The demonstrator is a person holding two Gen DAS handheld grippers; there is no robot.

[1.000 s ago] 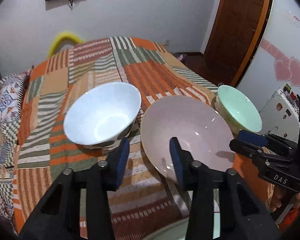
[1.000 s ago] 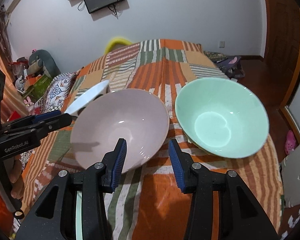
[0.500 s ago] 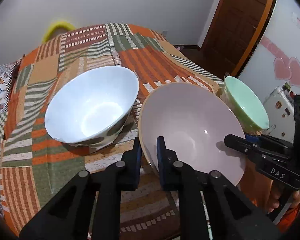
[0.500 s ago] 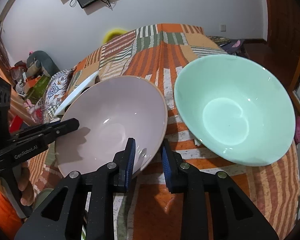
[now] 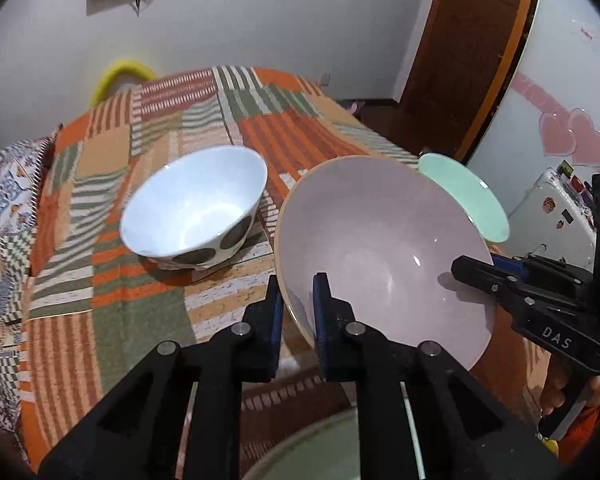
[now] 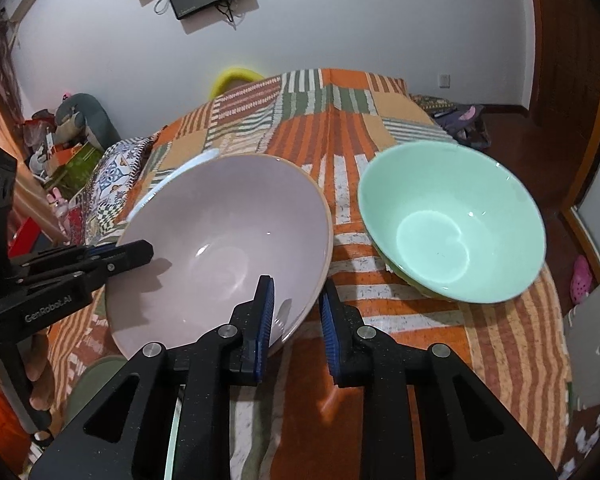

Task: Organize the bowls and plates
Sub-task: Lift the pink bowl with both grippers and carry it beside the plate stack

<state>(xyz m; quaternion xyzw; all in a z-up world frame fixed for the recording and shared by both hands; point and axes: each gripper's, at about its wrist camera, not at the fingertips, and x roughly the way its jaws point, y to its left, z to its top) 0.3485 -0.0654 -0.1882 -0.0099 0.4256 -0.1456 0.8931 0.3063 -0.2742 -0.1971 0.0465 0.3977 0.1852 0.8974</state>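
A wide pink bowl is held from both sides. My left gripper is shut on its near left rim, one pad inside and one outside. My right gripper is shut on the near right rim of the pink bowl in the same way. Each wrist view also shows the other tool: the right gripper and the left gripper. The bowl's base is hidden. A white bowl with dark dots sits left of it, and a mint green bowl sits to its right.
The bowls stand on a table under an orange, green and cream patchwork cloth. A pale green plate lies near the front edge beneath my grippers. A wooden door and a white fridge stand to the right.
Both grippers were open at the pink bowl's near rim a second ago. They have closed on it. The views have since drawn back a little, with the bowl staying between the pads.
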